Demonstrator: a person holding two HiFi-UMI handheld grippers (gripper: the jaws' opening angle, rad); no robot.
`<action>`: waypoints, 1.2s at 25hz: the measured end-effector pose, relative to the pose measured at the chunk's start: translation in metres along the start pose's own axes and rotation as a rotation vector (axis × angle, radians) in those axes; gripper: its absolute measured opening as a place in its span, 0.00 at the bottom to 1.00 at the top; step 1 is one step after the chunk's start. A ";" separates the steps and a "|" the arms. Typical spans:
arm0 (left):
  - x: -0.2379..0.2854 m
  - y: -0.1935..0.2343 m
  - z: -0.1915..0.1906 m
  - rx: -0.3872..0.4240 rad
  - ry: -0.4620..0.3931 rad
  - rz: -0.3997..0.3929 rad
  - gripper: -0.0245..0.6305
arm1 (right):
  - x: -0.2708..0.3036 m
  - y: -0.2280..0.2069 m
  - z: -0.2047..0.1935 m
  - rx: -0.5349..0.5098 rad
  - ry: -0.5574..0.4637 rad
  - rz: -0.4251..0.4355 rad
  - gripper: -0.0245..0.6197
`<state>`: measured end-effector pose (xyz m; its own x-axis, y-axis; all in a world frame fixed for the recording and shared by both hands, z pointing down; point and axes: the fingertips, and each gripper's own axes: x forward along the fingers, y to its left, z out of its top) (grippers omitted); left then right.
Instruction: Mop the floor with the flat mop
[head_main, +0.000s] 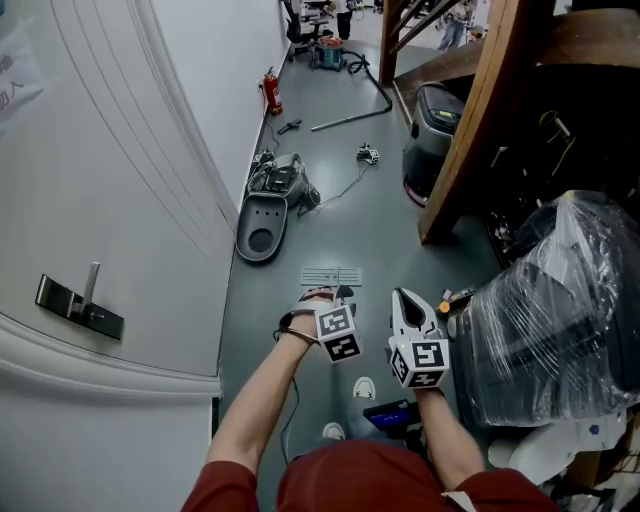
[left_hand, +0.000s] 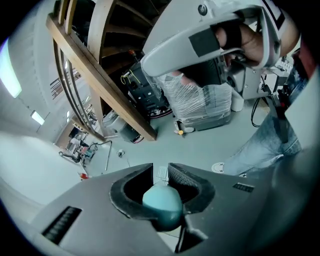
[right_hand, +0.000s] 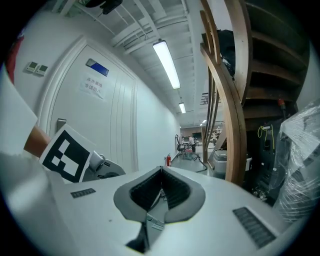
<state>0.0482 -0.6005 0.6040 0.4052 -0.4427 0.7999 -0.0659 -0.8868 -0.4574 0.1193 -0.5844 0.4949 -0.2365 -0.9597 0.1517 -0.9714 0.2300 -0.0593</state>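
The flat mop head (head_main: 331, 276) lies on the grey floor (head_main: 400, 215), just ahead of me. Its teal handle end (left_hand: 161, 202) is clamped in the jaws of my left gripper (left_hand: 161, 172); the shaft, seen end-on, is hard to trace. My right gripper (right_hand: 161, 175), beside it, has its jaws together and empty.

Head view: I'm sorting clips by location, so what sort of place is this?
Probably a workshop or storage corridor: a wooden staircase, a fire extinguisher by the wall, and a plastic-wrapped load on the grey floor.
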 end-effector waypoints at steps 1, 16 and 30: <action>0.004 0.006 0.004 -0.002 0.000 -0.001 0.20 | 0.007 -0.005 0.002 0.002 -0.001 0.006 0.07; 0.052 0.079 0.044 -0.034 0.039 -0.008 0.20 | 0.075 -0.071 0.009 0.027 0.007 0.076 0.06; 0.059 0.107 0.050 -0.048 0.057 -0.026 0.20 | 0.102 -0.087 0.017 0.022 0.011 0.067 0.07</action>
<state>0.1104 -0.7151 0.5834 0.3543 -0.4253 0.8328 -0.1007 -0.9028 -0.4182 0.1798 -0.7053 0.4992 -0.3017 -0.9403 0.1576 -0.9525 0.2902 -0.0918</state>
